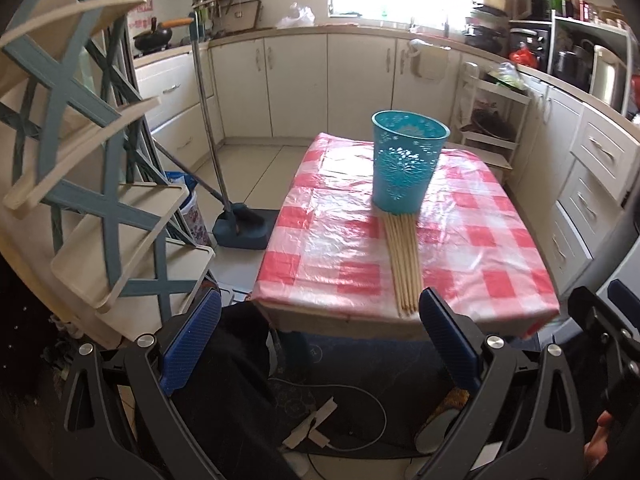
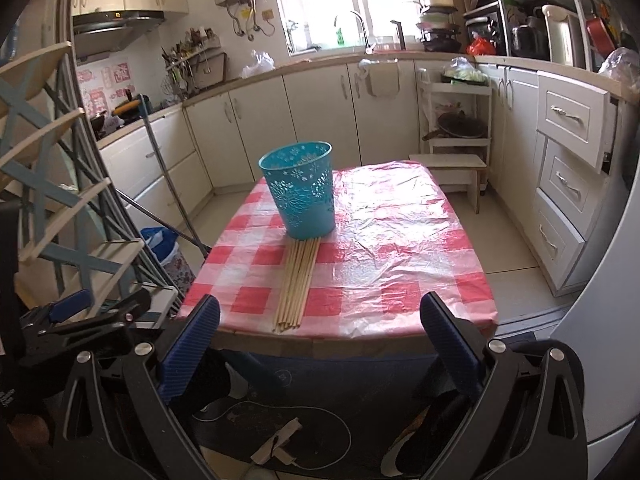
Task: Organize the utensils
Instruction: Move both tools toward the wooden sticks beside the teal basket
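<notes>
A teal perforated bin (image 1: pixel 407 162) (image 2: pixel 301 190) stands upright on a small table with a red-and-white checked plastic cover (image 1: pixel 472 240) (image 2: pixel 400 248). A bundle of several wooden chopsticks (image 1: pixel 405 262) (image 2: pixel 298 282) lies flat on the cover, running from the bin's base to the table's near edge. My left gripper (image 1: pixel 320 320) hovers open in front of that edge, to the left of the chopstick ends, with nothing between its blue pads. My right gripper (image 2: pixel 320 322) is also open and holds nothing, just short of the near edge, right of the chopsticks. The left gripper (image 2: pixel 92 312) shows at the right wrist view's left.
A blue-and-cream shelf rack (image 1: pixel 92 168) (image 2: pixel 52 184) stands close on the left. A broom and dustpan (image 1: pixel 244 224) lean by the cabinets. White drawers (image 2: pixel 568 184) line the right. A cable and taped connector (image 2: pixel 280 444) lie on the dark mat below.
</notes>
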Demonstrator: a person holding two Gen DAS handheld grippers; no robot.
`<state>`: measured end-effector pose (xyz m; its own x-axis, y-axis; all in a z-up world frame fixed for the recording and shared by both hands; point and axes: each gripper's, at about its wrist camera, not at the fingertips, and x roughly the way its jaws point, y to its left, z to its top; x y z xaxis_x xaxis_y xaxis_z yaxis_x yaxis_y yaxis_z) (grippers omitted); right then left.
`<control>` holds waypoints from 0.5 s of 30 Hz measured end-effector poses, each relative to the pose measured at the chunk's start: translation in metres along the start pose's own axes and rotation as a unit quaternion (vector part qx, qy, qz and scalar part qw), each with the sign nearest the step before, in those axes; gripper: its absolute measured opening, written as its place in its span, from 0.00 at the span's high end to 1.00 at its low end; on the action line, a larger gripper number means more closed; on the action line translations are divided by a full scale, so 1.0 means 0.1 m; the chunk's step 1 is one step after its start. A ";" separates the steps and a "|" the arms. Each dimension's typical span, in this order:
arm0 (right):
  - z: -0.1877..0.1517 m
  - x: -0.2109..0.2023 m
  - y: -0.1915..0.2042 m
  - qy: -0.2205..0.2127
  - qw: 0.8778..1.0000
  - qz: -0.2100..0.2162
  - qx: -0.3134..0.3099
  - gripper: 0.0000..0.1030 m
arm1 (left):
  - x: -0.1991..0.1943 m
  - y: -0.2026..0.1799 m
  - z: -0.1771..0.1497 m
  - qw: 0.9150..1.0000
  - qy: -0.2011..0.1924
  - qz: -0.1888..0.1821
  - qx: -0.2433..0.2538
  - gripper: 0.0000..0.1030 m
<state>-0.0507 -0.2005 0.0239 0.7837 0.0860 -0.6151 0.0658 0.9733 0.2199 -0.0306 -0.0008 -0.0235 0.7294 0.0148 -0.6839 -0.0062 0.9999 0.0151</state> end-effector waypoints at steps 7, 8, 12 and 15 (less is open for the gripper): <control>0.12 0.90 -0.06 0.059 0.998 0.004 0.000 0.08 | 0.69 -0.04 0.23 0.999 0.033 -0.013 -0.020 0.08; 0.13 1.01 -0.06 0.067 0.998 0.004 -0.002 0.14 | 0.79 -0.04 0.25 0.999 0.038 -0.014 -0.021 0.07; 0.12 1.64 -0.05 0.122 0.992 0.017 -0.012 0.51 | 1.16 -0.08 0.33 0.998 0.052 -0.009 -0.020 0.08; 0.13 2.03 -0.04 0.149 0.988 0.026 -0.010 0.63 | 1.38 -0.11 0.36 0.998 0.064 -0.008 -0.020 0.08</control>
<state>0.1163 -0.1899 -0.0926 0.5687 0.1919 -0.7998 0.0151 0.9698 0.2434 0.0945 -0.0098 -0.0913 0.6358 -0.0020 -0.7718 -0.0245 0.9994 -0.0227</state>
